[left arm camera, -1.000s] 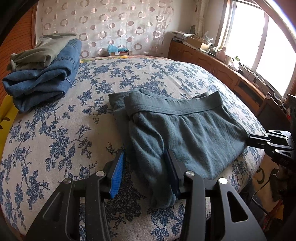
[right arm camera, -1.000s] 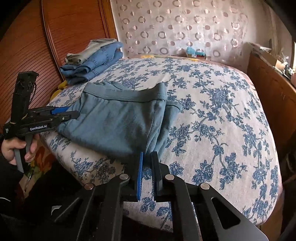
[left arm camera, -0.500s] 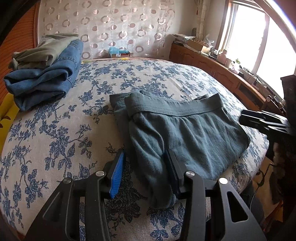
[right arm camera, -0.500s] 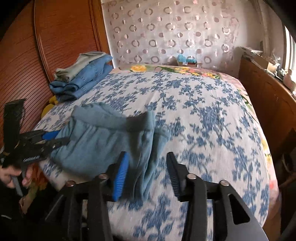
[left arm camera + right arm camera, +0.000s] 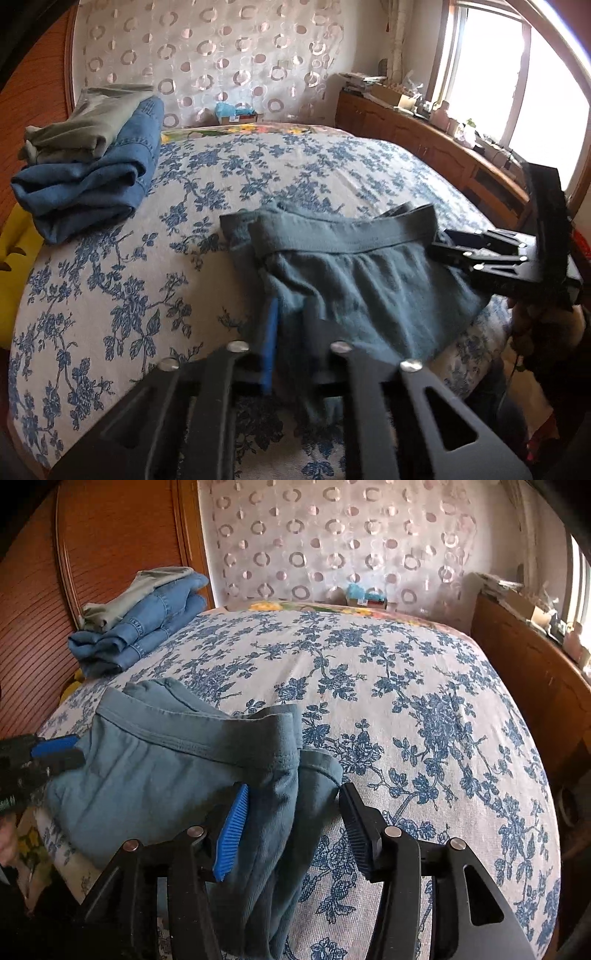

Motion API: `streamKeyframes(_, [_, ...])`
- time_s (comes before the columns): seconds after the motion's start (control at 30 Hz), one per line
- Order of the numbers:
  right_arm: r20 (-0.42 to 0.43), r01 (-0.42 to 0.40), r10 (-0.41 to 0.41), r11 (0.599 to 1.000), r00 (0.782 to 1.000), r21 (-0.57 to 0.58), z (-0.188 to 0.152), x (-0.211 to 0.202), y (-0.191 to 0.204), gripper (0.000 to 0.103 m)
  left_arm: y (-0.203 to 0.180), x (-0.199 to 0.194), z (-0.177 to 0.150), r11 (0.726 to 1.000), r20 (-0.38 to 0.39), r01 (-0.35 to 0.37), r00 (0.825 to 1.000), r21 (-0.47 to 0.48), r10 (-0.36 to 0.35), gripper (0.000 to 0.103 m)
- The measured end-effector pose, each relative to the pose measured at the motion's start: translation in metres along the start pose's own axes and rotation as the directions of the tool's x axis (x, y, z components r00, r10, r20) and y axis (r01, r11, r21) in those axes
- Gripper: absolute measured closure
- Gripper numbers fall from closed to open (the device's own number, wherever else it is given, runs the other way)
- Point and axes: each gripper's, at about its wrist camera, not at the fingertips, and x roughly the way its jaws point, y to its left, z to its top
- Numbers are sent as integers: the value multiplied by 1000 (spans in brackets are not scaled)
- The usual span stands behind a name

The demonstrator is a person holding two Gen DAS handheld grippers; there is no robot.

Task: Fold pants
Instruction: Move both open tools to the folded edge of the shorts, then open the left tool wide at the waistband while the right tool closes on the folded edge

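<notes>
Grey-green pants (image 5: 354,266) lie folded on the flowered bed near its front edge, waistband away from me. My left gripper (image 5: 291,354) is closing on the near corner of the pants, cloth between its jaws. In the right wrist view the pants (image 5: 166,768) lie at lower left. My right gripper (image 5: 291,827) is open, its jaws wide apart on either side of the pants' right edge. It also shows in the left wrist view (image 5: 480,254) at the pants' right side. The left gripper shows at the left edge of the right wrist view (image 5: 55,749).
A stack of folded blue jeans (image 5: 96,177) with olive trousers (image 5: 88,122) on top sits at the back left of the bed (image 5: 147,280). A wooden headboard (image 5: 74,572) is on the left. A wooden cabinet (image 5: 424,144) runs under the window on the right.
My right gripper let go of the pants, opened wide and moved forward over their right edge. My left gripper's jaws came closer together around the near corner.
</notes>
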Motion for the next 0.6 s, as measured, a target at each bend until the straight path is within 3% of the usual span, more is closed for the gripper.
streamKeyframes(0.23, [9, 9, -9, 1000, 1000, 0, -3, 0, 0, 50, 2, -10, 19, 1000, 27, 11, 1000, 5, -11, 92])
streamKeyframes(0.3, [11, 2, -2, 1000, 1000, 4, -4, 1, -1, 50, 0, -12, 25, 999, 44, -15, 999, 28, 14, 73])
streamKeyframes(0.33, [11, 2, -2, 1000, 1000, 3, -4, 0, -2, 50, 0, -14, 27, 999, 53, -20, 998, 35, 18, 55])
streamKeyframes(0.4, [11, 6, -6, 1000, 1000, 0, -4, 0, -2, 50, 0, -16, 31, 999, 65, -14, 998, 39, 11, 38])
streamKeyframes(0.43, [12, 7, -7, 1000, 1000, -1, -4, 0, -2, 50, 1, -16, 33, 999, 64, -16, 998, 35, 14, 23])
streamKeyframes(0.47, [12, 6, -6, 1000, 1000, -1, -4, 0, -2, 50, 1, -15, 35, 999, 61, -26, 998, 32, 24, 18])
streamKeyframes(0.6, [12, 5, -5, 1000, 1000, -1, -4, 0, -2, 50, 5, -9, 39, 1000, 42, -27, 999, 15, 26, 17])
